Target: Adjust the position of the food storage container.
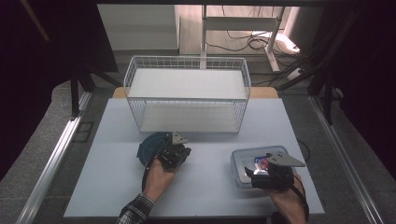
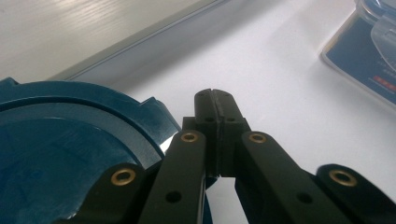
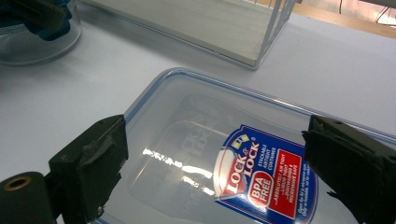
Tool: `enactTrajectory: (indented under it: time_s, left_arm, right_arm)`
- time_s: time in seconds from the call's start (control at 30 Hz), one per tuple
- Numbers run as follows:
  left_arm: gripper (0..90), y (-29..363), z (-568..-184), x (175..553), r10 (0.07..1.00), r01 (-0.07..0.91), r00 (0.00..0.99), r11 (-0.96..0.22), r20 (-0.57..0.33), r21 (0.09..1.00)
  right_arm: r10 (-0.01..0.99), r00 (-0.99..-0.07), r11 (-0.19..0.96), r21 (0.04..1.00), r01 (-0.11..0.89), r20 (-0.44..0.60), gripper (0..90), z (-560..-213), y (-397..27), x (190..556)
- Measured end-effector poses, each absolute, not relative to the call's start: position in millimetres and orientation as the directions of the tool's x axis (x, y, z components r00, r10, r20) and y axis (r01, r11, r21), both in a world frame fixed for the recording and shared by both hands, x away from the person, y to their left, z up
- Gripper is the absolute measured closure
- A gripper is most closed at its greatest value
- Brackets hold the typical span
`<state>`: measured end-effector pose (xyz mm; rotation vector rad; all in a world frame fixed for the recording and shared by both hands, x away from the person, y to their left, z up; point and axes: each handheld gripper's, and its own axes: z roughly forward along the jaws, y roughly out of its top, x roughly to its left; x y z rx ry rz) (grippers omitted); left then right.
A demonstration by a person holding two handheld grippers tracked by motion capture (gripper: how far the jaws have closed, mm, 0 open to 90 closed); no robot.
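the left gripper (image 1: 173, 154), jaws pressed together, rests beside the blue lid (image 1: 148, 147) at centre frame; the right gripper (image 1: 268, 173) hangs spread over the clear container (image 3: 224, 154) lower right (likely a grasp next, needing descent).

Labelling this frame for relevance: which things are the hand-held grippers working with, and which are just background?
In play:
- blue round lid, beside the shut left hand-held gripper
- clear Lock & Lock container, under the open right hand-held gripper
- white wire basket, likely the destination

Lying about:
- cables on the floor
- white frame behind the table
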<state>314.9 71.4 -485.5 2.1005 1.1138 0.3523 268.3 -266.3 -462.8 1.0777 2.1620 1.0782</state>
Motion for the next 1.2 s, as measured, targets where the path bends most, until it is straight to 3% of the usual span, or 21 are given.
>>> enactTrajectory:
  time_s: [0.1, 0.3, 1.2]
  left_arm:
    - [90.0, 69.6, -485.6, 314.5, 0.799, 0.587, 0.600, -0.396, -0.050, 0.706]
    - [90.0, 81.3, -486.5, 314.6, 0.801, 0.591, 0.596, -0.387, -0.059, 0.707]
    - [90.0, 213.3, -496.6, 307.6, 0.918, 0.666, 0.378, -0.181, -0.118, 0.724]
  right_arm:
    - [0.822, -0.565, 0.374, 0.820, 0.432, -0.077, 6.8, -462.7, -266.9, 268.4]
    - [0.819, -0.568, 0.377, 0.823, 0.425, -0.082, 7.1, -461.1, -266.7, 267.1]
    - [0.819, -0.567, 0.384, 0.815, 0.433, -0.084, 8.4, -463.3, -265.3, 268.3]
